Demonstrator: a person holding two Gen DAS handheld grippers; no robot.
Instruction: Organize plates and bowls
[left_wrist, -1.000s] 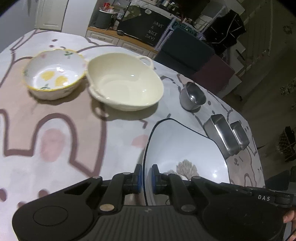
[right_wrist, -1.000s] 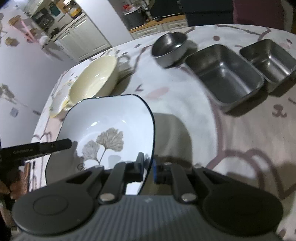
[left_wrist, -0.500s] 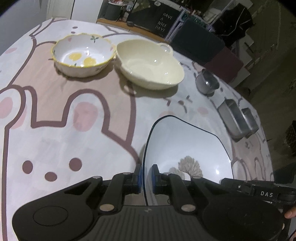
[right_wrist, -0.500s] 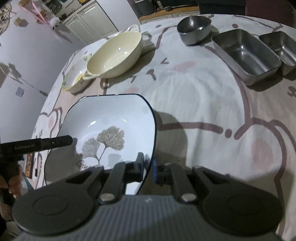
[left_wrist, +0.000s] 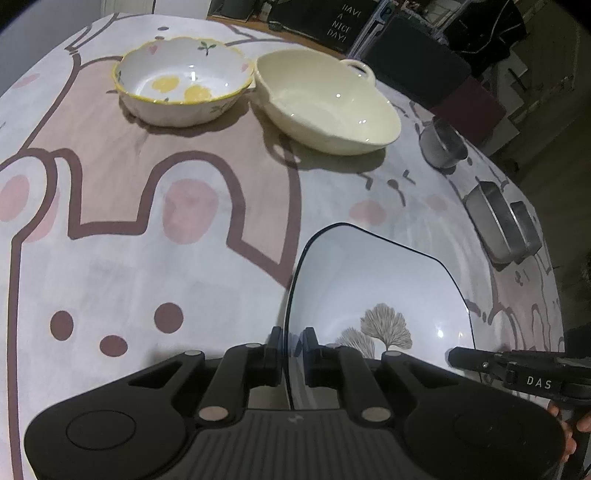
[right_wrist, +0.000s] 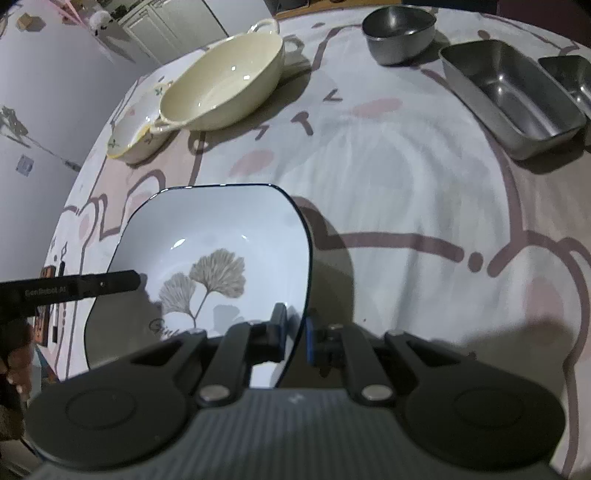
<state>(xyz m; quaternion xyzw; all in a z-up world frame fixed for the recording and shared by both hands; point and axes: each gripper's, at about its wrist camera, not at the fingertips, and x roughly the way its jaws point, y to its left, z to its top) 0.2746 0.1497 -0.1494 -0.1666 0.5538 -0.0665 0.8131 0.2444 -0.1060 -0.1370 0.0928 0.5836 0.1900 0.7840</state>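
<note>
A white square plate (left_wrist: 373, 291) with a dark rim and a ginkgo-leaf print hangs over the tablecloth, held from both sides. My left gripper (left_wrist: 291, 349) is shut on its left rim, and my right gripper (right_wrist: 295, 330) is shut on its right rim (right_wrist: 303, 258). Each view shows the other gripper's black body at the plate's far side. A yellow-rimmed lemon bowl (left_wrist: 181, 88) and a cream two-handled bowl (left_wrist: 325, 103) stand side by side at the far end of the table; both also appear in the right wrist view, the cream bowl (right_wrist: 225, 85) nearer.
A round steel bowl (right_wrist: 399, 31), a large steel tray (right_wrist: 513, 96) and a smaller steel tray (right_wrist: 572, 81) line the far right of the table. A bunny-print cloth (left_wrist: 147, 258) covers the table. Cabinets and a chalkboard sign stand beyond.
Both grippers have carried the plate back toward the near end of the table and slightly down; the bowls and steel containers now look farther off. Both grips are unchanged.
</note>
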